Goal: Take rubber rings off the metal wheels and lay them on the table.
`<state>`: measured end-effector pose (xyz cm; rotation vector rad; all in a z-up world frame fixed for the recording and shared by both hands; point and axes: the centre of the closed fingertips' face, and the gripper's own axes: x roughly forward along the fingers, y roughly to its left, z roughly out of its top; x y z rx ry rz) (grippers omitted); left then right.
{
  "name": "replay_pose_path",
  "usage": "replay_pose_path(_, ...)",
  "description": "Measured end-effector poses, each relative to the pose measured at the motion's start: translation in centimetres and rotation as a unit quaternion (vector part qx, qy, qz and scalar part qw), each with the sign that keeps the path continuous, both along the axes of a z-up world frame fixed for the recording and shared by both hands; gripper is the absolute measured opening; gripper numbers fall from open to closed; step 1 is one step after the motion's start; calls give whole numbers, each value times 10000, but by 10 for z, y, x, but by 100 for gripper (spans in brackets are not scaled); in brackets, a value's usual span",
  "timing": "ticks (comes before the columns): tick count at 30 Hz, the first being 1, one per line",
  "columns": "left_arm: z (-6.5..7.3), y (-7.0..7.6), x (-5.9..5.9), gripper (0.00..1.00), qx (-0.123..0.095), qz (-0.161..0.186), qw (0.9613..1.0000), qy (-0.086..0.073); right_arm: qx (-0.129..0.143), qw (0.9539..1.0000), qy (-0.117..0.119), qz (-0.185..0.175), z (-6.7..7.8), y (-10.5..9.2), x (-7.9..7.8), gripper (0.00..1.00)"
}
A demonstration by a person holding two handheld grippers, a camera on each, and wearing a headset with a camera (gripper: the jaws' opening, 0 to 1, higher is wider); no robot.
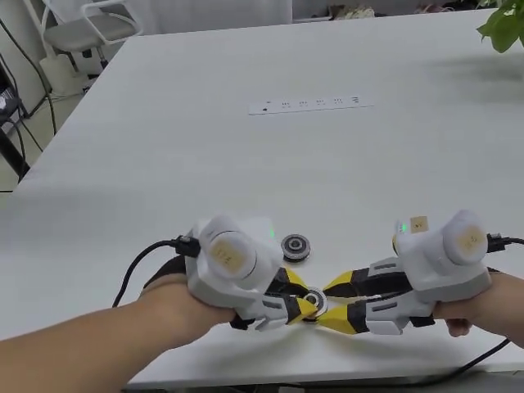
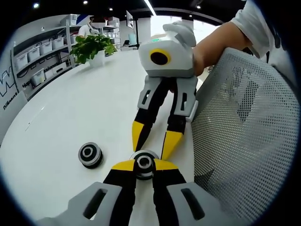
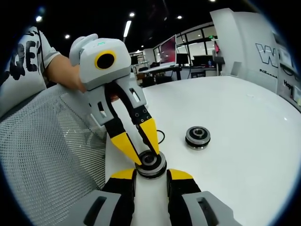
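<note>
Left tool, right tool clamp wheel near table edge.

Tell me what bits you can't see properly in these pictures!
- Held wheel, head view: the yellow jaws cover most of it, so just how it is gripped is unclear.
- Same wheel, left gripper view: the left gripper hides its lower half.
- Loose wheel, head view: too small for fine detail.
- Power strip, head view: markings too small to read.
- Plant, head view: cut off by the top right corner.
</note>
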<state>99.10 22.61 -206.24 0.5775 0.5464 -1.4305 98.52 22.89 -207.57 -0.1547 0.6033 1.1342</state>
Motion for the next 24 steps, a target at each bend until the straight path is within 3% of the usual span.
replay_pose_path(15,0,-1,1,8,-34,33,10000,-14,-190,9994,-205,183,-2,4,2,24)
replay_pose_path(24,-1,-1,2,7,-33,43,10000,-24,-257,9993,-206,170,-4,0,0,22)
